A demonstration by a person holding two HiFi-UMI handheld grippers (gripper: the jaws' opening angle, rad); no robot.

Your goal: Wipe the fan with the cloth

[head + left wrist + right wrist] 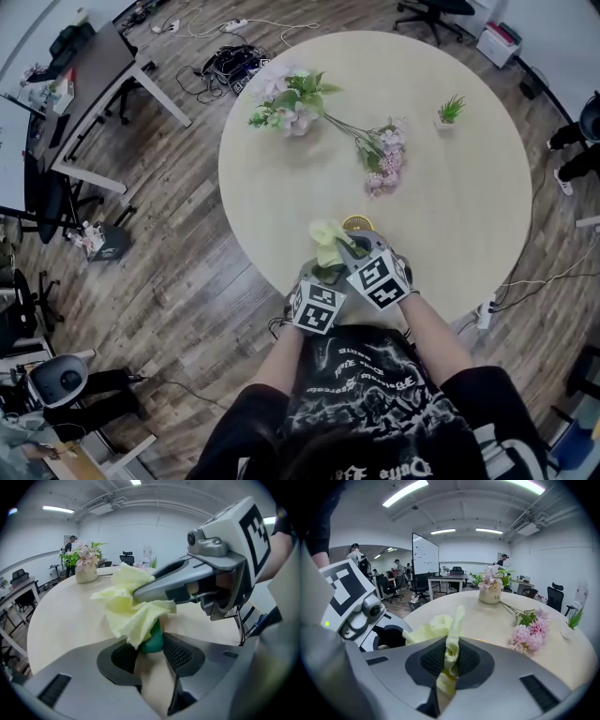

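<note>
A pale yellow cloth [326, 240] is bunched over a green fan part [153, 640] near the front edge of the round table [469, 187]. My left gripper [150, 652] has its jaws closed against that green part, most of which the cloth hides. My right gripper [450, 657] is shut on a fold of the cloth [449, 644] and reaches in from the right, over the left one. In the head view the left gripper [324, 276] sits just below the right gripper [341, 249]. A small yellow ring [357, 223] lies on the table right behind the cloth.
A vase of flowers [291, 108] stands at the table's far left, with a loose pink sprig [380, 155] towards the middle and a small potted plant [450, 111] at the far right. Desks, office chairs and floor cables surround the table.
</note>
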